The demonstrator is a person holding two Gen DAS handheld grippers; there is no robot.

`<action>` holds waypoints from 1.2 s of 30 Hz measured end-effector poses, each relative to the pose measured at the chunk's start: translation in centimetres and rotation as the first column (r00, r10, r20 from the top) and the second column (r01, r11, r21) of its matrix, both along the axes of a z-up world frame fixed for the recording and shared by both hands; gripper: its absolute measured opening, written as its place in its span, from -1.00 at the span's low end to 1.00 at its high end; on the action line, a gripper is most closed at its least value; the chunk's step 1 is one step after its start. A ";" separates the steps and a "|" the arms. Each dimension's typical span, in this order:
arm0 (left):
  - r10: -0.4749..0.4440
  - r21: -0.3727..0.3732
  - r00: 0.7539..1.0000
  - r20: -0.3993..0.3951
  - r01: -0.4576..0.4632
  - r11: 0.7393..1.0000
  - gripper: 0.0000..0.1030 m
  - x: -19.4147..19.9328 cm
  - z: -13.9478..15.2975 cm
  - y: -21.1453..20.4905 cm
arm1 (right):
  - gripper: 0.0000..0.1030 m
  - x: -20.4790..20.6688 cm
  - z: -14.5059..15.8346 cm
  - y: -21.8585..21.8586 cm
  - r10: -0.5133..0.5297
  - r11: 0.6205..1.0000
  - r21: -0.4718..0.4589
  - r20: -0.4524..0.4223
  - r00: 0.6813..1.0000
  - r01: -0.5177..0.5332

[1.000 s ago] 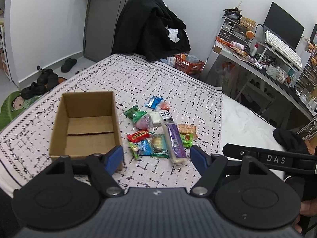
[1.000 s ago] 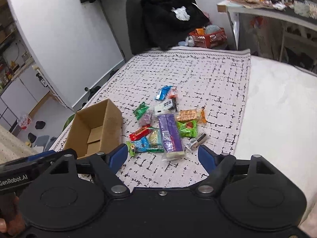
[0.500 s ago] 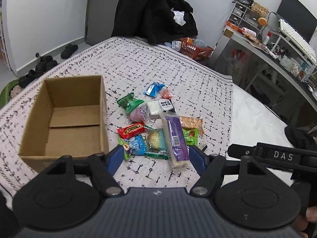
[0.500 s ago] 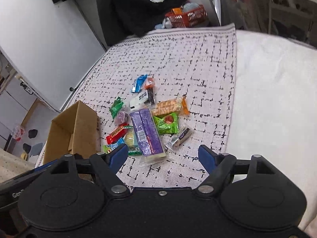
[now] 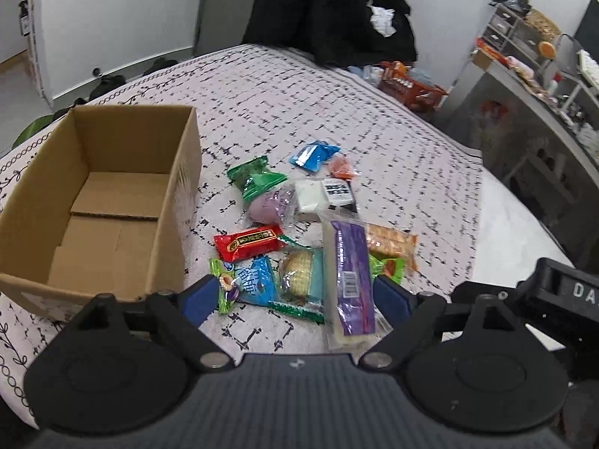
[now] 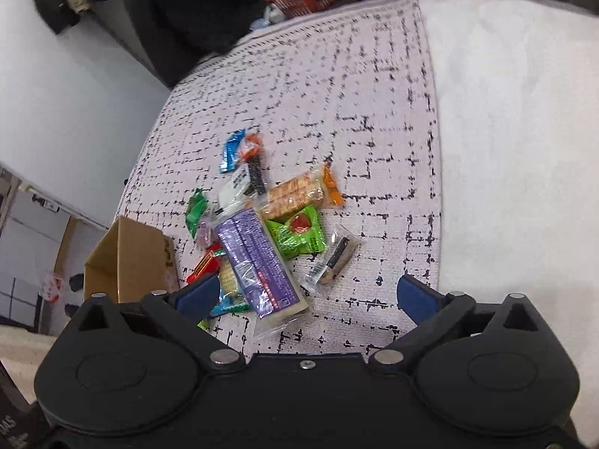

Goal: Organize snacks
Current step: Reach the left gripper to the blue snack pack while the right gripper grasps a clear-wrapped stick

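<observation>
An open, empty cardboard box [image 5: 93, 202] stands on the patterned blanket, also in the right wrist view [image 6: 131, 258]. To its right lies a heap of wrapped snacks: a long purple pack [image 5: 350, 273] [image 6: 258, 258], a red bar [image 5: 249, 241], a green pack [image 5: 258, 181], a blue pack [image 5: 312, 153], an orange cracker pack [image 6: 299, 192], a lime-green pack [image 6: 299, 234] and a small clear-wrapped bar [image 6: 333, 258]. My left gripper [image 5: 295, 297] is open and empty, just above the near edge of the heap. My right gripper [image 6: 305, 295] is open and empty, above the heap's near right side.
The blanket [image 5: 262, 86] covers a bed with a bare white mattress [image 6: 505, 131] to the right. Black clothing [image 5: 329, 11] is piled at the far end, beside an orange basket [image 5: 408, 86]. A cluttered desk [image 5: 543, 86] stands at the right.
Both grippers have moved forward and down toward the snack heap, which now looks larger. Their jaws have stayed open. The snacks and box have not moved.
</observation>
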State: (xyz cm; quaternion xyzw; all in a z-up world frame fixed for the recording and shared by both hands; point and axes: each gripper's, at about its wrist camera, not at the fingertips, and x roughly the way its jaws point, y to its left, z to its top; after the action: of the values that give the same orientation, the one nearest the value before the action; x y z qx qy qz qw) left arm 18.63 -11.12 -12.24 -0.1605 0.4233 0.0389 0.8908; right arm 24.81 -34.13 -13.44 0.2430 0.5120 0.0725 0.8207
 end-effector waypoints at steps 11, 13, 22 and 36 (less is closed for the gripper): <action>0.100 0.037 0.994 -0.034 -0.099 0.994 0.32 2.3 -3.1 -1.0 | 0.41 2.0 -2.9 -0.1 -0.008 0.999 0.039 -0.059 0.998 0.010; 0.128 0.050 0.991 -0.049 -0.126 0.991 0.21 2.6 -3.9 -1.1 | 0.28 2.3 -3.3 -0.2 -0.017 0.999 0.042 -0.069 0.998 0.020; 0.238 0.052 0.968 -0.085 -0.234 0.971 -0.28 3.2 -5.8 0.2 | 0.22 3.7 -4.8 0.2 -0.005 0.999 0.050 -0.102 0.995 0.010; 0.269 0.121 0.956 -0.119 -0.255 0.959 -0.10 4.0 -6.5 1.5 | 0.23 5.3 -6.5 1.2 -0.002 1.000 0.018 -0.177 0.984 0.005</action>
State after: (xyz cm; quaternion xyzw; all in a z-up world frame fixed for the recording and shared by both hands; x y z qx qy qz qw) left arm 22.59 -9.64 -18.70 -0.1654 0.4546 0.1896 0.8544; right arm 30.08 -32.89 -19.96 0.2568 0.5818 0.0537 0.7698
